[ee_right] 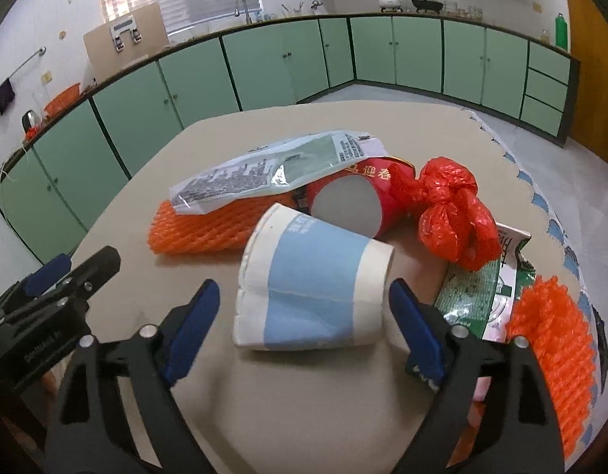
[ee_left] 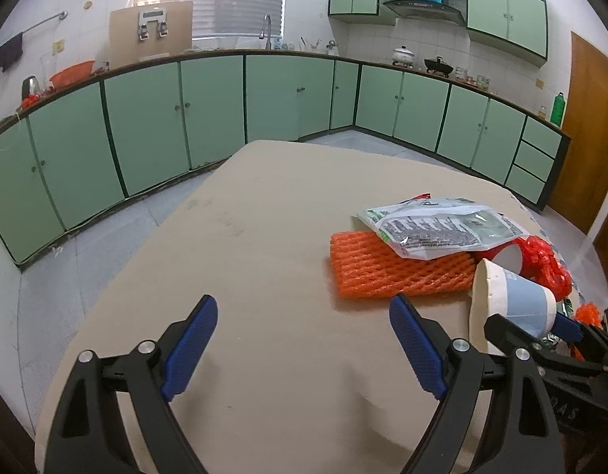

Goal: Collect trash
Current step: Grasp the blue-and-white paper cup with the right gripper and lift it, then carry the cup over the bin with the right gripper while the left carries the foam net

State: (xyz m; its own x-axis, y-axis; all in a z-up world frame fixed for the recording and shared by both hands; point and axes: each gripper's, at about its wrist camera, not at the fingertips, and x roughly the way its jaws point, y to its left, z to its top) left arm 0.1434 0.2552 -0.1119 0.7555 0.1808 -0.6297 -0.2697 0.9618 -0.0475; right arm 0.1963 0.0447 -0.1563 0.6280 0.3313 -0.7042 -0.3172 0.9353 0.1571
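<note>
A white and blue paper cup (ee_right: 312,288) lies on its side on the beige table (ee_right: 225,375), between the fingers of my right gripper (ee_right: 304,296). The jaws stand wide and open, with a gap showing on the left side. Behind the cup lie a red paper cup (ee_right: 355,201), a knotted red plastic bag (ee_right: 454,213), an orange foam net (ee_right: 201,229) and a grey-green wrapper (ee_right: 272,170) on top of it. My left gripper (ee_left: 304,316) hangs open over bare table, left of the pile, nothing between its fingers. The left wrist view shows the paper cup (ee_left: 513,300) at its right.
A green printed wrapper (ee_right: 482,292) and a second orange foam net (ee_right: 553,335) lie at the right, near the table's edge. Green kitchen cabinets (ee_left: 146,118) run along the walls beyond a strip of floor. A wooden door (ee_left: 592,138) stands at the right.
</note>
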